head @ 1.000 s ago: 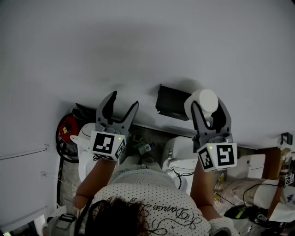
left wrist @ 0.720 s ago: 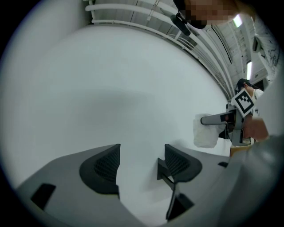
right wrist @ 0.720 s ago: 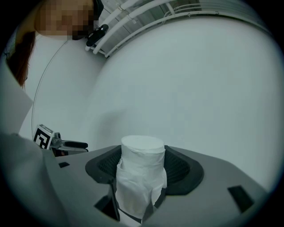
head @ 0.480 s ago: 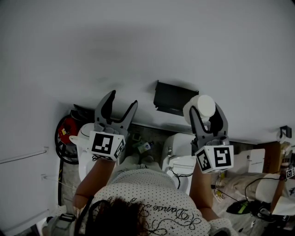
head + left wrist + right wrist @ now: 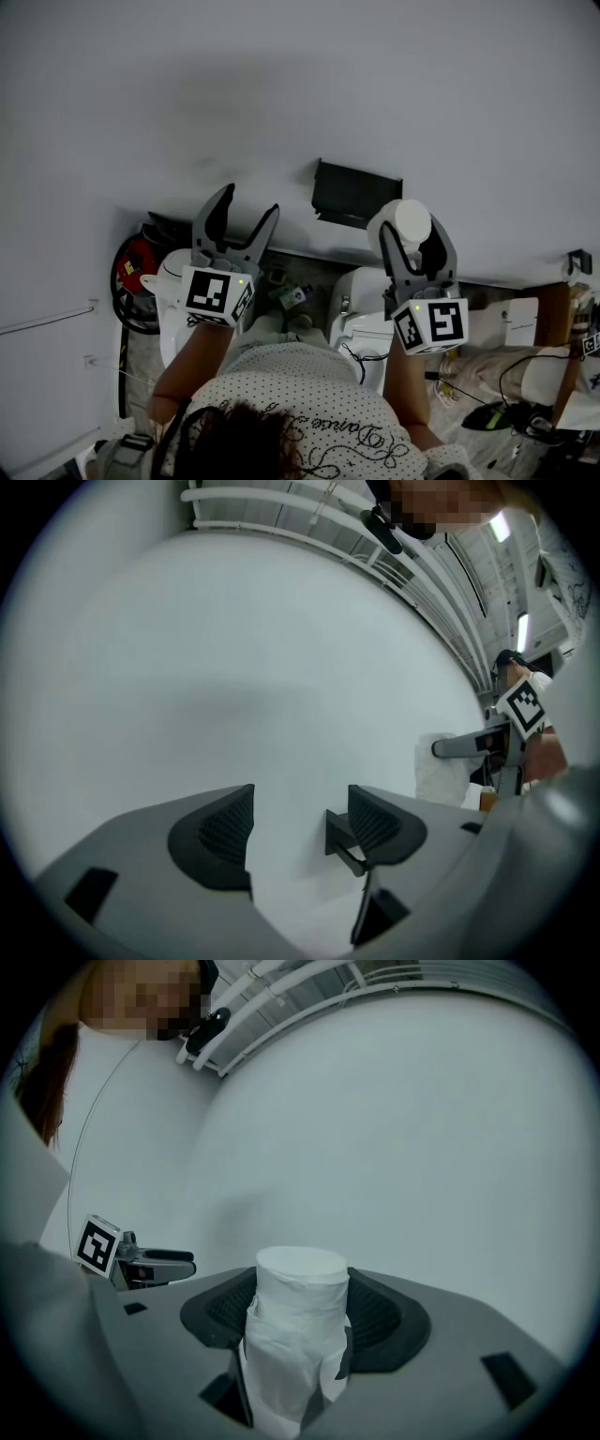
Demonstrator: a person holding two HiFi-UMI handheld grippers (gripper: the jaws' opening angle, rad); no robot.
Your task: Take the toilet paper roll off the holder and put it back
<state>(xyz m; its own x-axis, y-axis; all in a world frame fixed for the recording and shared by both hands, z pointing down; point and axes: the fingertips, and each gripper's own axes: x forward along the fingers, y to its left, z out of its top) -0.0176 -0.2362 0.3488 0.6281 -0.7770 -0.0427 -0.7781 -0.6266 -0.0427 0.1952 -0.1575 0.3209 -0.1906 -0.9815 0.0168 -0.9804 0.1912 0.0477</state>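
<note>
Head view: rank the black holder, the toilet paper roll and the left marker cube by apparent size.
Black holder: largest.
Left marker cube and toilet paper roll: about alike. The cube is nearer the camera and the right gripper covers part of the roll, so they are left unranked.

Both forearms reached forward, side by side and well apart, with the grippers pointing level. The left gripper (image 5: 251, 202) had its jaws spread, nothing between them. The right gripper (image 5: 412, 234) clamped the toilet paper roll (image 5: 298, 1321) between its pads.
</note>
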